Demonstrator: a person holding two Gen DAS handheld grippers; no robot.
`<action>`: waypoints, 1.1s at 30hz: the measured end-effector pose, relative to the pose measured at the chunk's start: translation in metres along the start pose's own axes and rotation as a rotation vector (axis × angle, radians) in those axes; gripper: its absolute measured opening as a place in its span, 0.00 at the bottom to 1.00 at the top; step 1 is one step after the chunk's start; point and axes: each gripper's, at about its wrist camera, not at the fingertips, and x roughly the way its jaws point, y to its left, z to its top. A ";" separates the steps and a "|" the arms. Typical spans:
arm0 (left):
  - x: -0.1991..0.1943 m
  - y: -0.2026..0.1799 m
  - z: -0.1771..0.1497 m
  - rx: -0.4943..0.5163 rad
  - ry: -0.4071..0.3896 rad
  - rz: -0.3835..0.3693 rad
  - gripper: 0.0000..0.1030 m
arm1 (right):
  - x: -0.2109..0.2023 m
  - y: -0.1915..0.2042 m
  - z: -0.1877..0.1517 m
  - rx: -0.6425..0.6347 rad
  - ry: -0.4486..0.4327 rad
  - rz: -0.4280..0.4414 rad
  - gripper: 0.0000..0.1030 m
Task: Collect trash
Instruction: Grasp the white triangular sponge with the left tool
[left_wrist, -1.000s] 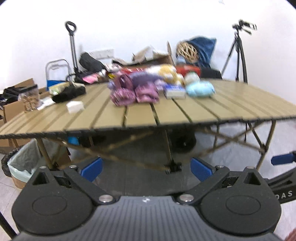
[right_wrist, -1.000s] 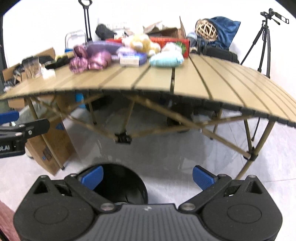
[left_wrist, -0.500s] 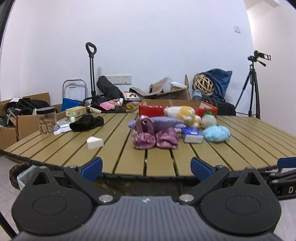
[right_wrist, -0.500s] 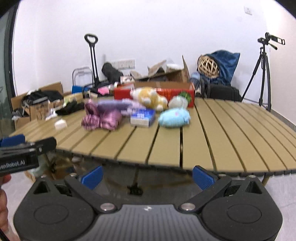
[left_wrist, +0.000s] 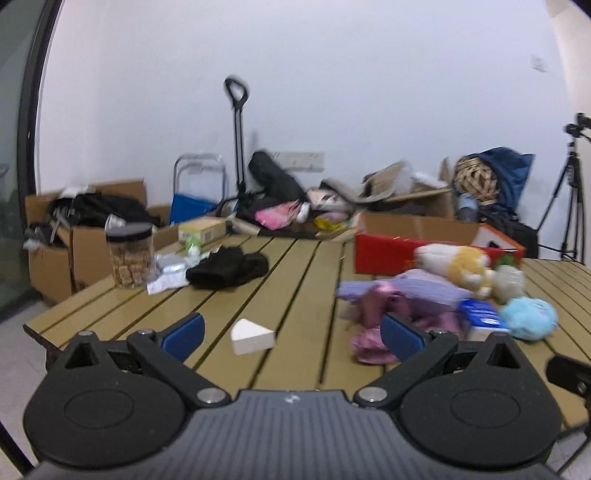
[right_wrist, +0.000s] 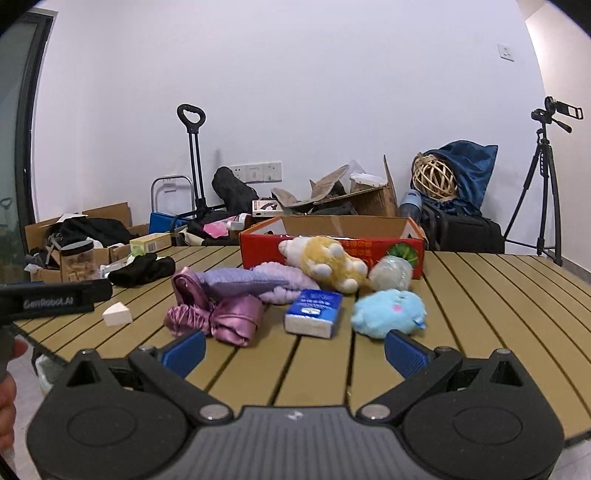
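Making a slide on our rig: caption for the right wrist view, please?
Open right hand-held gripper faces a slatted table of plush toys, tissue pack and red box.

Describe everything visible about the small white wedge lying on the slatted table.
The white wedge is a small, matte, triangular block, like foam or a makeup sponge, though its material is uncertain. It lies flat on a tan slat of the table, near the front edge, alone and touching nothing else. The black cloth sits farther back; the pink satin bundle lies to its right. The open left tool frames it, without contact.
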 end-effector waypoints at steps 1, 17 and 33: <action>0.011 0.004 0.003 -0.008 0.023 0.007 1.00 | 0.007 0.003 0.000 -0.002 0.001 -0.003 1.00; 0.115 0.034 0.006 -0.034 0.199 0.091 0.78 | 0.065 0.026 -0.002 -0.011 0.025 -0.049 1.00; 0.119 0.041 -0.001 0.002 0.203 0.006 0.30 | 0.092 0.057 0.010 0.018 0.068 -0.005 1.00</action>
